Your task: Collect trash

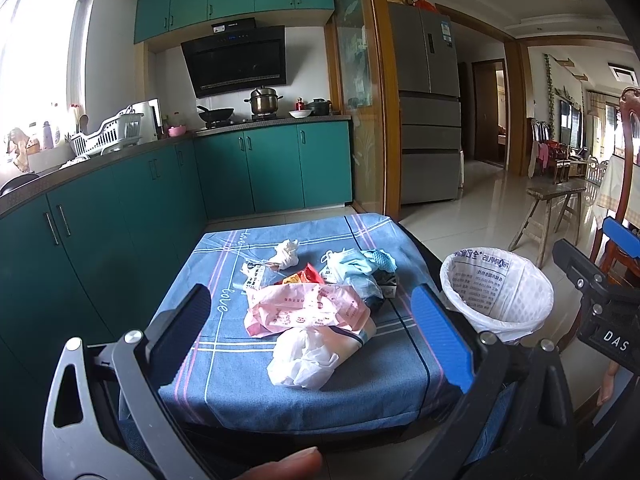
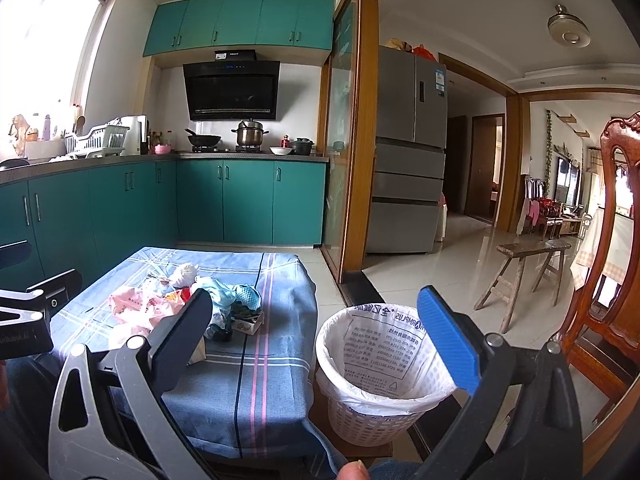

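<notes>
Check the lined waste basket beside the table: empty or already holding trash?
Empty as far as visible: the waste basket shows only bare white liner inside, though its bottom is out of sight. The trash pile lies on the table.

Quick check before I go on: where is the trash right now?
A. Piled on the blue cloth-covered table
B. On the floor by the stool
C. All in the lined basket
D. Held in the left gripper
A: the wrappers and bags lie heaped on the blue cloth, while the lined basket looks empty and the left gripper and right gripper are open, holding nothing.
</notes>
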`<state>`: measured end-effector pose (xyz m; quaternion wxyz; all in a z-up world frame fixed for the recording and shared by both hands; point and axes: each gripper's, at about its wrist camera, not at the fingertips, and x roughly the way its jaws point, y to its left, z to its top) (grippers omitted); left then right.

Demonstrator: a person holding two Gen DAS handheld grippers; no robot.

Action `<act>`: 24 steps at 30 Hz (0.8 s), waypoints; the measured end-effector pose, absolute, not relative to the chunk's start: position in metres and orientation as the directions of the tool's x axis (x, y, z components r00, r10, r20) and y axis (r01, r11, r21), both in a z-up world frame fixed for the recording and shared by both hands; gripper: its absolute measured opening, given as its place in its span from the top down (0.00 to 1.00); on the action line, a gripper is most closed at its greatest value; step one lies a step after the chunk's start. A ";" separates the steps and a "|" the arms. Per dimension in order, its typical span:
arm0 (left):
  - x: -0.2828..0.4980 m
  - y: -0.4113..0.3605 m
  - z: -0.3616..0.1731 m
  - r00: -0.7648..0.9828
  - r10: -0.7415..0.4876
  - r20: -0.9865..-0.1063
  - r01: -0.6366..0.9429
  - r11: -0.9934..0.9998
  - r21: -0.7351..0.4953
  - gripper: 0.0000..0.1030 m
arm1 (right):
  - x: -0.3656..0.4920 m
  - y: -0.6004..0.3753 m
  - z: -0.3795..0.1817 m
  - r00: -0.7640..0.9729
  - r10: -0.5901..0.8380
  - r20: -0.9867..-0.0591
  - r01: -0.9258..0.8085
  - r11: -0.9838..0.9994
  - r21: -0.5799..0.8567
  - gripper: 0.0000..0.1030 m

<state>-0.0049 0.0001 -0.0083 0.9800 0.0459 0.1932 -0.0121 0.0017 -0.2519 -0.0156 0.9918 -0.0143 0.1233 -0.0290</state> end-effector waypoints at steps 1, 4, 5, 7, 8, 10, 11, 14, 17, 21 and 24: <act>-0.004 0.000 -0.008 0.925 -0.006 -0.380 0.041 0.995 0.086 0.03 | 0.001 -0.252 -0.015 0.968 -0.062 -0.243 0.055 0.998 -0.035 0.03; -0.004 -0.001 -0.008 0.925 -0.006 -0.381 0.042 0.995 0.086 0.03 | 0.001 -0.252 -0.016 0.968 -0.062 -0.242 0.055 0.998 -0.035 0.03; -0.004 -0.001 -0.008 0.924 -0.005 -0.381 0.041 0.995 0.087 0.03 | 0.001 -0.252 -0.016 0.968 -0.062 -0.242 0.055 0.998 -0.035 0.03; -0.005 0.000 -0.008 0.924 -0.005 -0.381 0.041 0.995 0.086 0.03 | 0.001 -0.252 -0.016 0.968 -0.062 -0.242 0.055 0.998 -0.035 0.03; -0.005 -0.001 -0.008 0.924 -0.005 -0.381 0.041 0.995 0.086 0.03 | 0.001 -0.252 -0.016 0.968 -0.063 -0.242 0.056 0.998 -0.036 0.03; -0.005 -0.001 -0.008 0.924 -0.004 -0.382 0.040 0.995 0.087 0.03 | 0.001 -0.252 -0.015 0.968 -0.063 -0.242 0.056 0.998 -0.036 0.03; -0.005 0.000 -0.008 0.924 -0.004 -0.383 0.040 0.995 0.086 0.03 | 0.001 -0.252 -0.016 0.968 -0.063 -0.242 0.056 0.998 -0.036 0.03; -0.005 0.000 -0.008 0.924 -0.004 -0.383 0.040 0.995 0.086 0.03 | 0.001 -0.252 -0.015 0.968 -0.064 -0.244 0.057 0.998 -0.037 0.03; -0.005 0.000 -0.008 0.924 -0.004 -0.384 0.041 0.995 0.087 0.03 | 0.001 -0.253 -0.015 0.967 -0.065 -0.247 0.057 0.998 -0.038 0.03; -0.006 0.001 -0.010 0.922 -0.004 -0.388 0.041 0.995 0.088 0.03 | 0.002 -0.253 -0.015 0.966 -0.067 -0.249 0.060 0.998 -0.037 0.03; -0.005 0.001 -0.010 0.921 -0.004 -0.389 0.041 0.995 0.087 0.03 | 0.001 -0.253 -0.015 0.966 -0.068 -0.248 0.060 0.997 -0.038 0.03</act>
